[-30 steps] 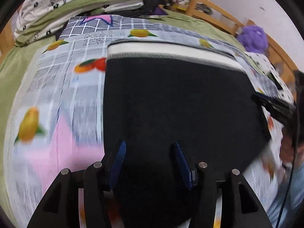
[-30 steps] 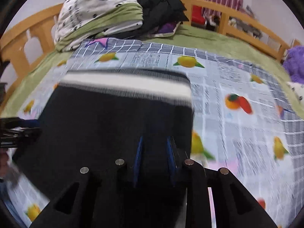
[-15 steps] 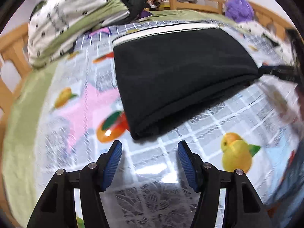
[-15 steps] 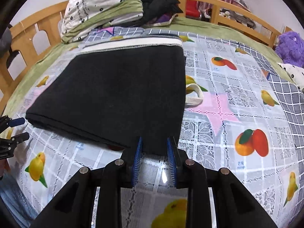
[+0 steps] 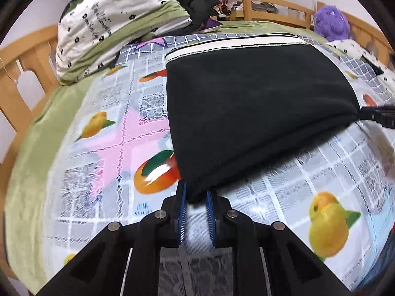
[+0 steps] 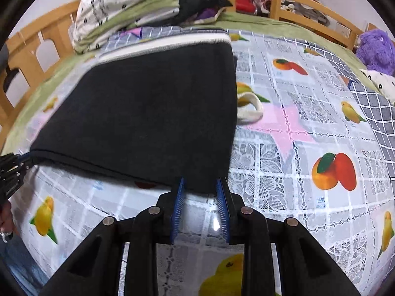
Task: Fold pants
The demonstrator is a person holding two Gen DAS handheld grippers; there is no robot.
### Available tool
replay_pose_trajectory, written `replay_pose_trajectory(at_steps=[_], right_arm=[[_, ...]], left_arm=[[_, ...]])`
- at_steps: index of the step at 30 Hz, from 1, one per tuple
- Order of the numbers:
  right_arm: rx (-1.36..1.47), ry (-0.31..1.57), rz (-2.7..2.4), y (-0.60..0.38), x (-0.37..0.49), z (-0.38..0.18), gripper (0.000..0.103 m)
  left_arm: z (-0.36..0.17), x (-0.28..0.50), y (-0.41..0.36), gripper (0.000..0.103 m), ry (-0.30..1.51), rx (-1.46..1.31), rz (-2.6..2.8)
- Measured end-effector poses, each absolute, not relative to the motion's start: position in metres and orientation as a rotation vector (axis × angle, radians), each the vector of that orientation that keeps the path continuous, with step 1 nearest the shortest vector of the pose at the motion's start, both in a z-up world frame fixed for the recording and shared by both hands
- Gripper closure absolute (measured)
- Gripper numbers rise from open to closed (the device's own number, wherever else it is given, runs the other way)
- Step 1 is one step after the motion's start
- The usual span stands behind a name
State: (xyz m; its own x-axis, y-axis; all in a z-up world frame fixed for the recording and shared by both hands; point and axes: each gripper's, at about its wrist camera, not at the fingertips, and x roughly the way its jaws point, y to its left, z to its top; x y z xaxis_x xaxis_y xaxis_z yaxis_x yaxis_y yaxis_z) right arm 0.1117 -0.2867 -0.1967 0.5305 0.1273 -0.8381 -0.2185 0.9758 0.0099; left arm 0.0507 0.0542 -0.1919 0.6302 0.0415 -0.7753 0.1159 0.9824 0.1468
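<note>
The black pants (image 5: 251, 108) lie folded flat on the fruit-print cover, with the white waistband (image 5: 234, 45) at the far end. My left gripper (image 5: 196, 197) is shut on the near left corner of the pants. My right gripper (image 6: 200, 187) is shut on the near right corner of the pants (image 6: 153, 113). Each gripper shows at the edge of the other view: the right one (image 5: 377, 117) and the left one (image 6: 12, 170). A white drawstring loop (image 6: 250, 107) sticks out from the pants' right side.
The fruit-print cover (image 6: 308, 128) lies over a green blanket on a wooden-railed bed (image 5: 19, 79). A folded spotted quilt (image 5: 111, 24) and dark clothes (image 5: 197, 2) sit at the far end. A purple plush toy (image 6: 375, 46) sits at the far right.
Both grippers pulled back from over the pants to the near edge. The left gripper, open half a second ago, has closed on the near left corner. The right stays clamped on its corner.
</note>
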Motion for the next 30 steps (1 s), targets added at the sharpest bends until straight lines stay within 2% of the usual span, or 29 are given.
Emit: replay_pose_trajectory(at_steps=[3, 5, 6, 7, 12, 16, 18, 23, 27, 30], right_arm=[[-0.078, 0.954, 0.234, -0.294, 0.105, -0.180, 0.076], [-0.052, 0.887, 0.255, -0.300, 0.099, -0.165, 0.076], [-0.044, 0.848, 0.265, -0.301, 0.097, -0.157, 0.075], [-0.040, 0.819, 0.276, -0.300, 0.099, -0.153, 0.074], [0.005, 0.796, 0.350, -0.280, 0.132, -0.157, 0.075], [-0.101, 0.782, 0.373, -0.266, 0.139, -0.179, 0.076], [-0.176, 0.762, 0.357, -0.265, 0.131, -0.189, 0.076], [-0.224, 0.807, 0.343, -0.271, 0.115, -0.201, 0.076], [-0.198, 0.848, 0.327, -0.278, 0.111, -0.199, 0.076], [-0.091, 0.795, 0.343, -0.289, 0.101, -0.179, 0.076]], left_arm=[[-0.170, 0.037, 0.068, 0.082, 0.870, 0.088, -0.073], [-0.150, 0.026, 0.072, 0.071, 0.806, 0.071, -0.067], [-0.146, 0.025, 0.070, 0.061, 0.787, 0.068, -0.075], [-0.139, 0.029, 0.067, 0.059, 0.768, 0.058, -0.098], [-0.132, 0.090, 0.029, 0.059, 0.734, 0.002, -0.266], [-0.175, 0.120, 0.002, 0.059, 0.836, 0.026, -0.331], [-0.189, 0.108, -0.001, 0.058, 0.785, 0.102, -0.311], [-0.191, 0.080, 0.017, 0.057, 0.822, 0.097, -0.319], [-0.183, 0.068, 0.021, 0.057, 0.826, 0.129, -0.289], [-0.162, 0.063, 0.024, 0.057, 0.765, 0.081, -0.308]])
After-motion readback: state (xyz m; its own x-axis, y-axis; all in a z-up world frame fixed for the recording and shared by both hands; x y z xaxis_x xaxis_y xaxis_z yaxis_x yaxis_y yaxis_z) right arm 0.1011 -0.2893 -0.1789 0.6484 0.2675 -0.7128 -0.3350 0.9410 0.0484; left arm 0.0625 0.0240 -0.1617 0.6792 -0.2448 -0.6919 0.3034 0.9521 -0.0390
